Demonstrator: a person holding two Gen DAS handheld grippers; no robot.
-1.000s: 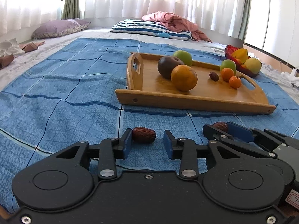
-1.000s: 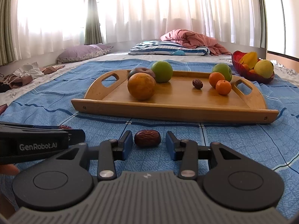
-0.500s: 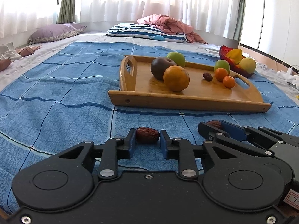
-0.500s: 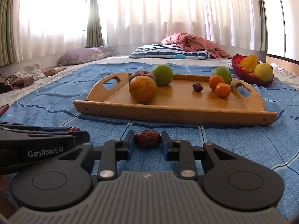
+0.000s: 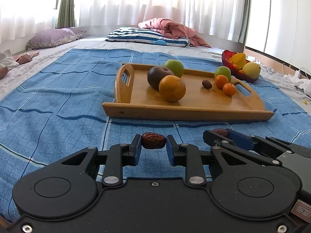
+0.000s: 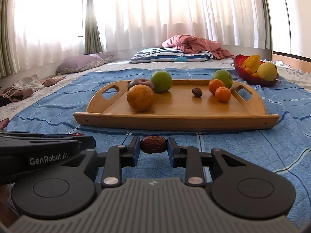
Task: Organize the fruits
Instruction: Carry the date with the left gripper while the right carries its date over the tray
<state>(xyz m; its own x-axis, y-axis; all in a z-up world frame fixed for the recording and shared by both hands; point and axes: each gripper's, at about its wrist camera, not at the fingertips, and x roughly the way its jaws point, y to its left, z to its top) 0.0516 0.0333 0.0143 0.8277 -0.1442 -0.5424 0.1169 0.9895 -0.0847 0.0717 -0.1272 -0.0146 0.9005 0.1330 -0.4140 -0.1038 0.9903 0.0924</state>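
- Our left gripper (image 5: 153,145) pinches a date (image 5: 153,140) end to end, low over the blanket (image 5: 58,101), short of the tray (image 5: 186,109).
- Our right gripper (image 6: 153,146) likewise clamps its date (image 6: 153,144).
- We judge both light, wrinkled, slightly soft: hold gently.

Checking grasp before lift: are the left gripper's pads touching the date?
Touching. The left wrist view shows both pads of the left gripper pressed against the ends of the date, no gap.
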